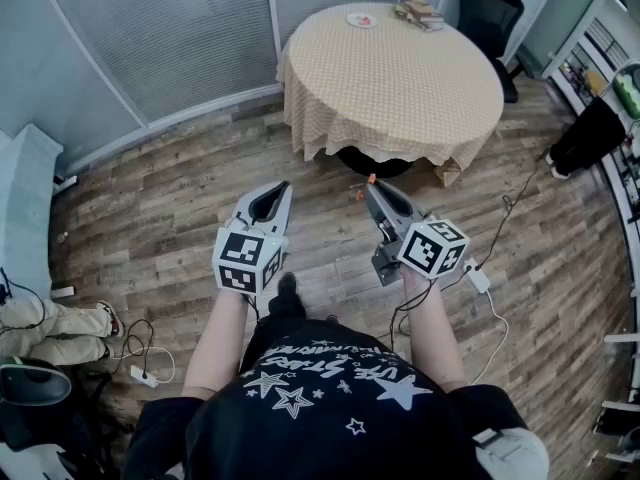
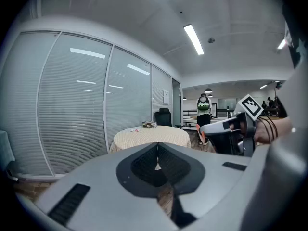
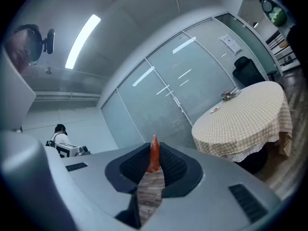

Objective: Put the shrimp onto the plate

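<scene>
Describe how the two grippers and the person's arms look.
Both the left gripper and right gripper are light grey tapered shells with dark ribbed pads lining the jaws. Each carries a white cube with black square markers. The person wears a black short-sleeved T-shirt printed with white stars; the forearms are uncovered.

I stood in what looked like an office meeting corner. Tall glass partitions [image 2: 72,124] backed with closed blinds curved round it. Long strip lights [image 2: 194,39] ran across the ceiling, and the floor [image 1: 170,208] was grey-brown wood plank. A round tabletop [image 1: 400,88] under a checked cloth had a black swivel chair [image 1: 490,8] behind it. Shelving [image 1: 590,58] lined one side. Past the partitions lay a lit open room, perhaps with desks, though it was too small to tell.
</scene>
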`<state>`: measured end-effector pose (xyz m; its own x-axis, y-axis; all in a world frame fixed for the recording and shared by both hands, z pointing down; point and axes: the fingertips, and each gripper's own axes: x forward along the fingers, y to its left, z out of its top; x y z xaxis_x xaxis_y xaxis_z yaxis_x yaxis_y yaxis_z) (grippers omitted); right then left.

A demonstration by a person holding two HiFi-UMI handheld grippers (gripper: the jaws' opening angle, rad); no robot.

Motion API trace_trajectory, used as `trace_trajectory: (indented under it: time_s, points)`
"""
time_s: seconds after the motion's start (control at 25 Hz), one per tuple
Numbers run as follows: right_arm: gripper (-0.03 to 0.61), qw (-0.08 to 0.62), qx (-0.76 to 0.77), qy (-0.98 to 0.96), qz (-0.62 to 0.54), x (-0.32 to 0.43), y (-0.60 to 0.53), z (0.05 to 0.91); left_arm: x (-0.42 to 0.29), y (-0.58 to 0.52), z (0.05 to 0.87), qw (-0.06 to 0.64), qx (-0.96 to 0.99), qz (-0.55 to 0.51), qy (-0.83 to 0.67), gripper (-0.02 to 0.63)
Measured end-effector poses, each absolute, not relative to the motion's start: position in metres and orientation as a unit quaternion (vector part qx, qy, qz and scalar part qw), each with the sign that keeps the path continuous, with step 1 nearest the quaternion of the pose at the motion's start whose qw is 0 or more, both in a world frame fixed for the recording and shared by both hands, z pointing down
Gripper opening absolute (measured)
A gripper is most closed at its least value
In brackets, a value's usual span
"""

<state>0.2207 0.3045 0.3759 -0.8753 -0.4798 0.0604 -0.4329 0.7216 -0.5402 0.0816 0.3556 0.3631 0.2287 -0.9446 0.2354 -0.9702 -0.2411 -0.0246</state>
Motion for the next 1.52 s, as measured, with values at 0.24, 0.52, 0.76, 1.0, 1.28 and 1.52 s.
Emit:
trace_trajectory:
  time_s: [0.24, 0.52, 0.76, 1.0, 1.28, 1.52]
  points:
    - [0.060, 0.034, -0.246, 0.930, -0.272, 0.229, 0.312, 0.375, 0.090, 0.366, 0.366, 0.060, 0.779, 0.110, -0.614, 0.009]
    - [0.060, 0.023, -0.249, 0.930, -0.271, 0.231, 0.315, 0.381, 0.093, 0.366, 0.371, 0.068, 0.779, 0.107, -0.614, 0.009]
    - [0.060, 0.023, -0.262, 0.926, -0.273, 0.236, 0.310, 0.382, 0.099, 0.360, 0.377, 0.075, 0.788, 0.108, -0.602, 0.009]
    - [0.060, 0.037, -0.276, 0.921, -0.273, 0.224, 0.295, 0.384, 0.084, 0.344, 0.387, 0.083, 0.797, 0.105, -0.589, 0.009]
    - [0.060, 0.027, -0.289, 0.920, -0.264, 0.179, 0.268, 0.380, 0.033, 0.307, 0.390, 0.090, 0.805, 0.089, -0.580, 0.009]
    - [0.060, 0.030, -0.309, 0.915, -0.256, 0.124, 0.227, 0.372, -0.027, 0.267, 0.390, 0.091, 0.814, 0.078, -0.569, 0.009]
